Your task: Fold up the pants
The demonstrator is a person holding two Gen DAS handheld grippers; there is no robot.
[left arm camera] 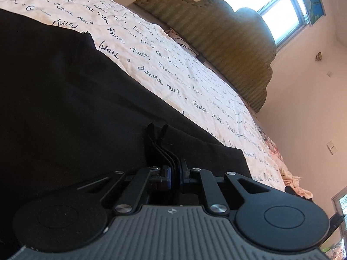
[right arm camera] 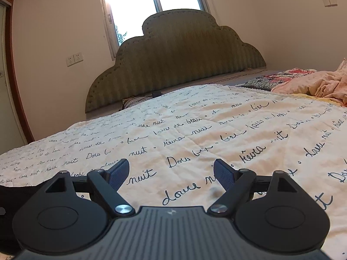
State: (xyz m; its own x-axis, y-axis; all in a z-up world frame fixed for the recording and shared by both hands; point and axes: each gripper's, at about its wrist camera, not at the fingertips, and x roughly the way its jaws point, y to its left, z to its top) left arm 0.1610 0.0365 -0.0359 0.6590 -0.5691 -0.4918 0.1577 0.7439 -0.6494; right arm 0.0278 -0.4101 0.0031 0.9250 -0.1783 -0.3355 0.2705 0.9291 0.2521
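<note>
The black pants (left arm camera: 65, 97) lie spread on the script-printed bedspread (left arm camera: 173, 69) and fill the left half of the left wrist view. My left gripper (left arm camera: 175, 170) rests low on the pants near their folded edge. Its jaws stand a narrow gap apart, and the black drawstring cords (left arm camera: 159, 143) run out from between them without being visibly pinched. My right gripper (right arm camera: 171, 169) hovers wide open over bare bedspread (right arm camera: 195, 130) with nothing between its blue pads (right arm camera: 118, 173). In that view only a dark corner of the pants (right arm camera: 13, 190) shows at the left edge.
A padded olive headboard (right arm camera: 177, 60) stands at the far end of the bed under a window (right arm camera: 151, 0). A pile of floral and pink bedding (right arm camera: 314, 82) lies at the far right. A wooden door frame (right arm camera: 13, 65) runs along the left.
</note>
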